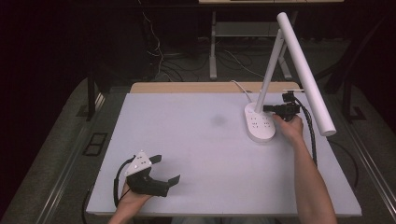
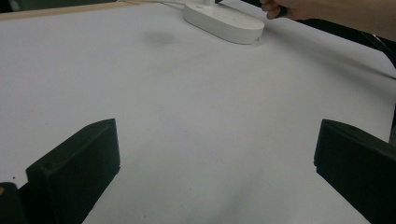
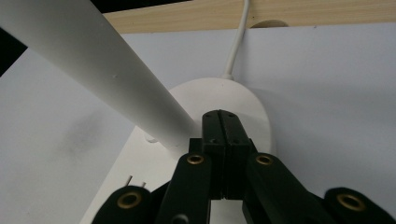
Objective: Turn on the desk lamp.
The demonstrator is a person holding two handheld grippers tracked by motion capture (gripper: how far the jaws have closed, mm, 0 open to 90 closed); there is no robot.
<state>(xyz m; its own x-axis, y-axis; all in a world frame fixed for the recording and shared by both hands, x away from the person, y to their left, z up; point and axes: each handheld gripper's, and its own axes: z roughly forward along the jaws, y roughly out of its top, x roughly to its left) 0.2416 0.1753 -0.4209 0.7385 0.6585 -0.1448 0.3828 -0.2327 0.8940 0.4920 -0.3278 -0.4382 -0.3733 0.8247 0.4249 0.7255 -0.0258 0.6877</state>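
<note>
Smooth white lamp [image 1: 261, 122], tubular arm, oval base

Lamp [image 1: 261, 123] far-right on table [image 1: 187, 149]

Lamp base [image 3: 219, 100] partly behind the right tool [image 3: 225, 122] — markings [image 1: 259, 122] on it too small.

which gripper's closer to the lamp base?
Right. The right gripper sits shut over the lamp base, beside the stem. The left gripper rests open at the table's near-left, far from it.
</note>
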